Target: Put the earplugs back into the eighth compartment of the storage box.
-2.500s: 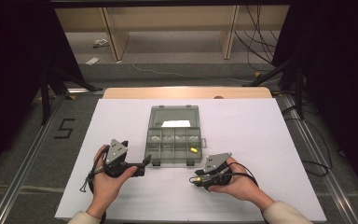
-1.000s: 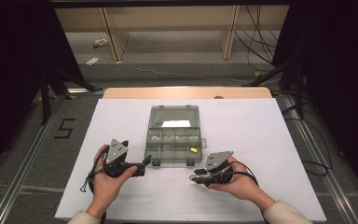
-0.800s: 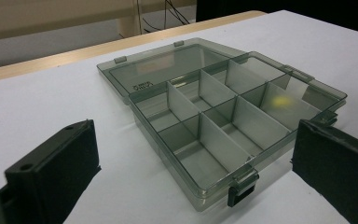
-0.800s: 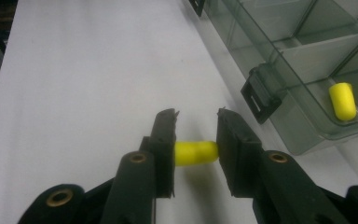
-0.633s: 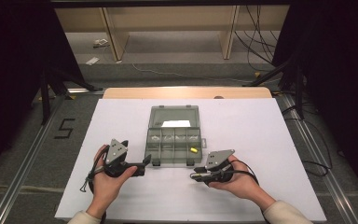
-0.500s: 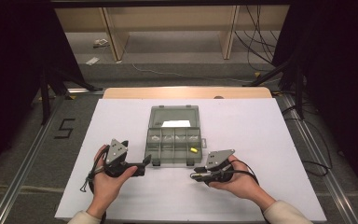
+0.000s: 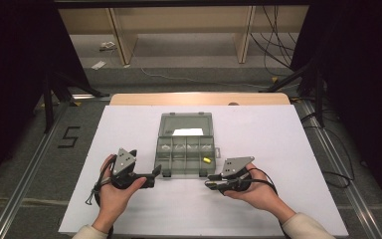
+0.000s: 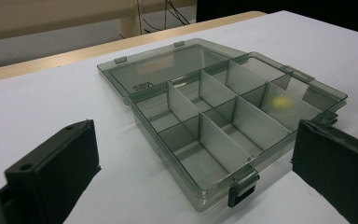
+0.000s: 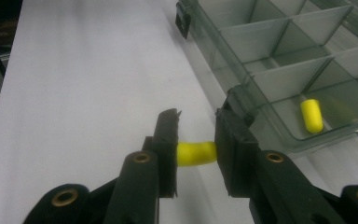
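An open smoky-clear compartment box (image 7: 185, 158) lies mid-table, its lid (image 7: 186, 123) laid flat behind it. One yellow foam plug (image 7: 206, 160) (image 9: 311, 115) rests in the box's near right compartment. My right gripper (image 7: 210, 180) (image 9: 198, 120) hovers low beside the box's near right corner. It is shut on a second yellow plug (image 9: 196, 153), pinched crosswise between the pads. My left gripper (image 7: 155, 175) (image 8: 193, 135) stands wide open at the box's near left corner, with the box (image 8: 223, 121) ahead of its jaws and nothing between them.
The box sits on a white sheet (image 7: 278, 144) over the table, whose wooden far edge (image 7: 199, 98) shows beyond. A latch (image 8: 240, 191) sticks out from the box's front wall. Cables trail from both grippers near the hands.
My right gripper has edged a little toward the box's near right corner, still pinching the plug. The left gripper has stayed where it was.
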The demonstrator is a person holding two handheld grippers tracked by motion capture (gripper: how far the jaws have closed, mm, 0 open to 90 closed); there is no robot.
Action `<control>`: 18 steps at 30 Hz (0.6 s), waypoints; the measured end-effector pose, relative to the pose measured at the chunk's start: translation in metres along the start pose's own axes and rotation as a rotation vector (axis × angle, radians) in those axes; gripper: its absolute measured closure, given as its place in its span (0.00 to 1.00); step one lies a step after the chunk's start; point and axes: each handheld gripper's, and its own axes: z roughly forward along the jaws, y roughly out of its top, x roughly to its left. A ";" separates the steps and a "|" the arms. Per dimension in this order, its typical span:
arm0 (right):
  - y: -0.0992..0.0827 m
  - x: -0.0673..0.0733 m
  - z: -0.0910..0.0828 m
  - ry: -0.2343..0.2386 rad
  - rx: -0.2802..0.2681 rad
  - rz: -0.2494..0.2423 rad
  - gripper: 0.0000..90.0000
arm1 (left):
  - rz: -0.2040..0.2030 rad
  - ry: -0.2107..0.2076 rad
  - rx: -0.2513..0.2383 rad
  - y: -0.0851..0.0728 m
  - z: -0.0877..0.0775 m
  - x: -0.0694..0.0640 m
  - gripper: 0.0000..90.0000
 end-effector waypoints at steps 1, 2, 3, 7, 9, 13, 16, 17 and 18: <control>0.000 0.000 -0.001 -0.001 -0.001 0.002 0.79 | 0.001 -0.001 0.000 0.000 0.000 0.000 0.00; 0.001 0.000 -0.001 -0.002 -0.005 0.000 0.79 | 0.002 0.000 -0.001 0.000 0.000 0.000 0.00; 0.002 -0.001 -0.002 -0.006 -0.007 0.000 0.79 | 0.002 0.000 -0.001 0.000 0.000 0.000 0.00; 0.003 -0.002 -0.004 -0.012 -0.016 0.003 0.79 | 0.001 0.001 0.000 0.000 0.000 0.000 0.00; 0.003 -0.002 -0.004 -0.014 -0.020 0.004 0.79 | 0.001 0.000 0.000 0.000 0.000 0.000 0.00; 0.005 -0.003 -0.006 -0.017 -0.027 0.004 0.79 | 0.002 0.000 0.000 0.000 0.000 0.000 0.00; 0.006 -0.004 -0.006 -0.020 -0.031 0.004 0.79 | 0.001 0.000 -0.001 0.000 0.000 0.000 0.00; 0.006 -0.004 -0.007 -0.022 -0.032 0.005 0.79 | 0.002 0.000 0.000 0.000 0.000 0.000 0.00; 0.006 -0.004 -0.007 -0.023 -0.034 0.006 0.79 | 0.002 0.000 0.000 0.000 0.000 0.000 0.00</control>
